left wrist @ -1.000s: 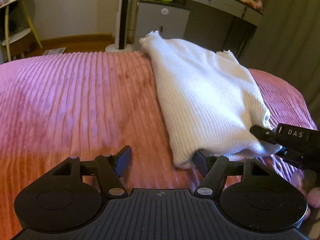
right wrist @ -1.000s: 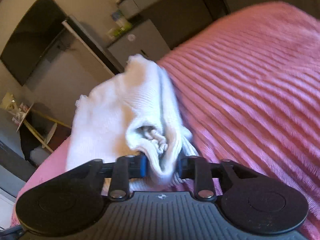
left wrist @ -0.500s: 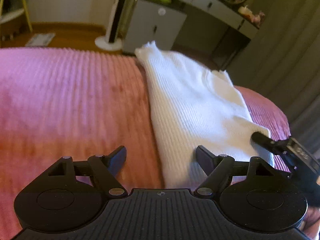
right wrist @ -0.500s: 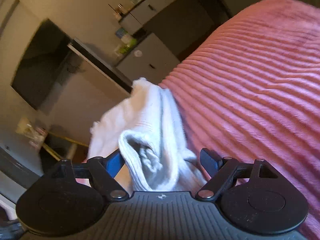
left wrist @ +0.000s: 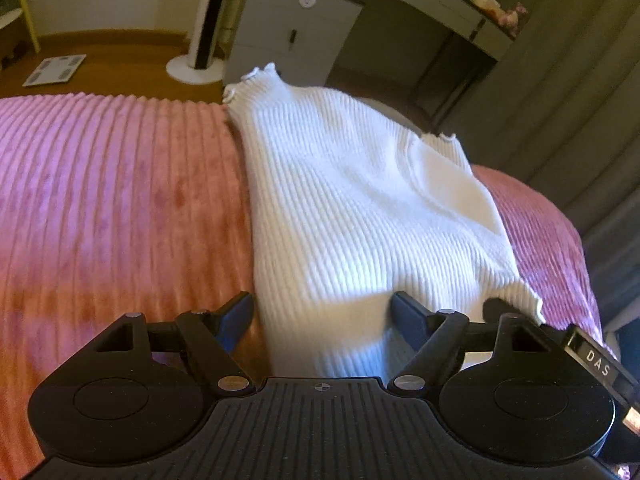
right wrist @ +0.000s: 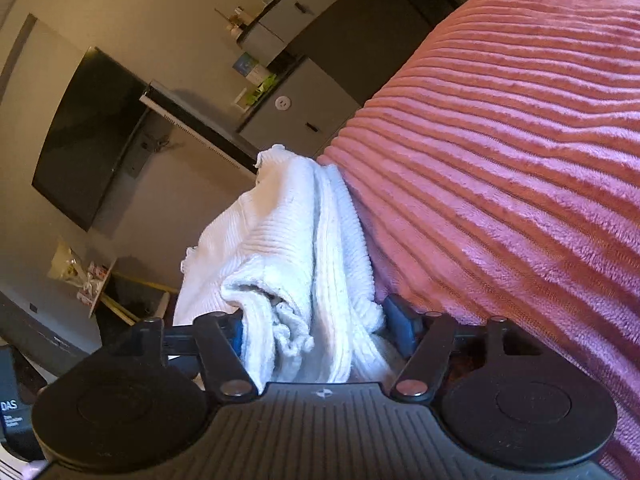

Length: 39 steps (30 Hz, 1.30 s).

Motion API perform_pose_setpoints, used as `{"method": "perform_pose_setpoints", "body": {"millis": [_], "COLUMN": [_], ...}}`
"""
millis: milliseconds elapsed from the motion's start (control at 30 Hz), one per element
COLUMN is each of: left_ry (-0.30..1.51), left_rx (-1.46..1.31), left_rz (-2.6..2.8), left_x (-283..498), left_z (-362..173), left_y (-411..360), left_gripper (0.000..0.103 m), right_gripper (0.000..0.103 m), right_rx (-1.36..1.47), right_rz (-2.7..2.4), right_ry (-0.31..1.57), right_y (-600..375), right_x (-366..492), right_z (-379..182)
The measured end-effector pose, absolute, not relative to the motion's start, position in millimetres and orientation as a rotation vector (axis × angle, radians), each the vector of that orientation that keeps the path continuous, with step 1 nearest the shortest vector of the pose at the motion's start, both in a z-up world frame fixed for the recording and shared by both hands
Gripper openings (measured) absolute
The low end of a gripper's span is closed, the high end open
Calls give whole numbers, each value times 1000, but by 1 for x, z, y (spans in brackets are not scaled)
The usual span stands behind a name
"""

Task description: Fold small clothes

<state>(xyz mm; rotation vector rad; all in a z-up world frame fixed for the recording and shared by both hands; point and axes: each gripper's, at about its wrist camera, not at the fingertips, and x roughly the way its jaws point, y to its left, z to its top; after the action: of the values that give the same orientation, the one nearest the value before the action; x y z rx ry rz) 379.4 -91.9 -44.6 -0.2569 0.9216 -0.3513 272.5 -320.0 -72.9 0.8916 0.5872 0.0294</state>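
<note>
A white ribbed knit garment (left wrist: 360,208), folded lengthwise, lies on a pink ribbed blanket (left wrist: 120,200). My left gripper (left wrist: 322,312) is open at the garment's near end, and the cloth's edge lies between its fingers without being pinched. At the near right corner, one finger (left wrist: 500,308) of my right gripper touches the hem. In the right wrist view the garment's bunched layers (right wrist: 288,240) fill the gap of my right gripper (right wrist: 316,326). Its jaws are closing around the fold but have not clamped it. The blanket (right wrist: 500,160) runs off to the right.
Beyond the bed's far edge stand a grey cabinet (left wrist: 296,32), a white tower fan (left wrist: 204,20) and a dressing table (left wrist: 440,4). A bathroom scale (left wrist: 54,70) lies on the wood floor. Grey curtains (left wrist: 560,100) hang on the right. A dark screen (right wrist: 88,136) hangs on the wall.
My left gripper slid right, so the garment's end now sits between its fingers. My right gripper released the fold, opened wide, then narrowed again around it.
</note>
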Motion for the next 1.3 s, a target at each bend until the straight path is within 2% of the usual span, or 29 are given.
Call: {"method": "perform_pose_setpoints", "body": {"millis": [100, 233, 300, 433, 500, 533, 633, 667, 733, 767, 1000, 1300], "left_ry": [901, 891, 896, 908, 915, 912, 893, 885, 865, 860, 752, 715], "left_rx": [-219, -181, -196, -214, -231, -234, -226, -219, -222, -232, -160, -112], "left_rz": [-363, -366, -366, -364, -363, -364, -385, -390, -391, -389, -376, -271], "left_x": [380, 378, 381, 385, 387, 386, 383, 381, 379, 378, 354, 297], "left_z": [-43, -40, -42, -47, -49, -48, -44, -42, -37, -33, 2, 14], "left_y": [-99, -104, -102, -99, -97, -97, -99, -100, -98, -95, -86, -23], "left_gripper": [75, 71, 72, 84, 86, 84, 68, 57, 43, 41, 38, 38], "right_gripper": [49, 49, 51, 53, 53, 52, 47, 47, 45, 44, 43, 44], "right_rx": [932, 933, 936, 899, 907, 910, 932, 939, 939, 938, 862, 762], "right_rz": [32, 27, 19, 4, 1, 1, -2, -2, 5, 9, 100, 327], "right_ry": [588, 590, 591, 589, 585, 584, 584, 585, 580, 579, 552, 670], "right_y": [-322, -320, -317, -309, -310, -310, -310, -310, -309, -308, -288, -233], "right_x": [270, 270, 271, 272, 272, 272, 272, 271, 271, 271, 272, 275], "right_z": [-75, -74, -74, -74, -75, -75, -74, -73, -72, -70, -44, -33]}}
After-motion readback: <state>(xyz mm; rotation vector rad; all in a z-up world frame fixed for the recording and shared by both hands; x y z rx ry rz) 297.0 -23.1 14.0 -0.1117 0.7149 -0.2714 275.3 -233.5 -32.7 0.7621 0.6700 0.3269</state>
